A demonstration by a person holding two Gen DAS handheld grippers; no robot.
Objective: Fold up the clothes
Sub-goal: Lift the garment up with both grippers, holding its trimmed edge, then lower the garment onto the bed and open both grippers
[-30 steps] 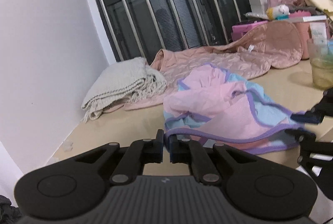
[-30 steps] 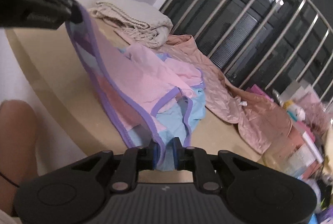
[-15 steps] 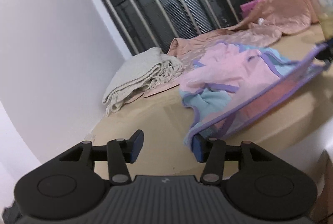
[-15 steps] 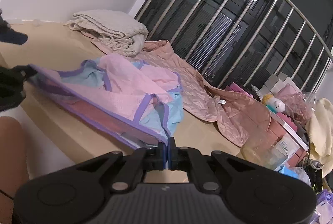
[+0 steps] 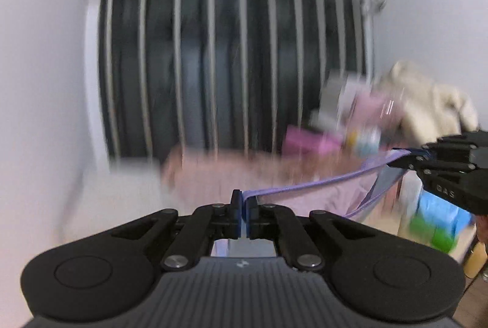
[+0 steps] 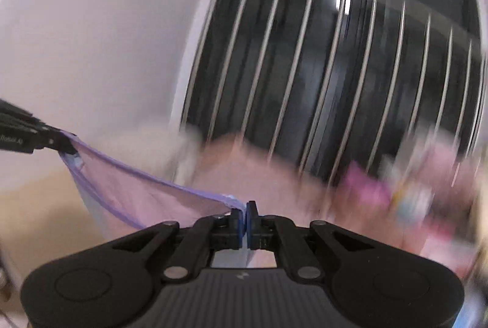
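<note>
**The cloth hangs stretched between two tongs**

The left tongs (image 5: 244, 213) are pinched tight on one corner of the pink cloth with the purple edge (image 5: 308, 186). The right tongs (image 6: 245, 219) are pinched tight on the other corner of it. The purple edge runs in a long line from one pair of tongs straight across to the other. The rest of the cloth hangs down below that line, up above the table (image 6: 36, 212). Both hands are equally near, each at one end. Next, I think, the cloth needs laying down flat.
</note>
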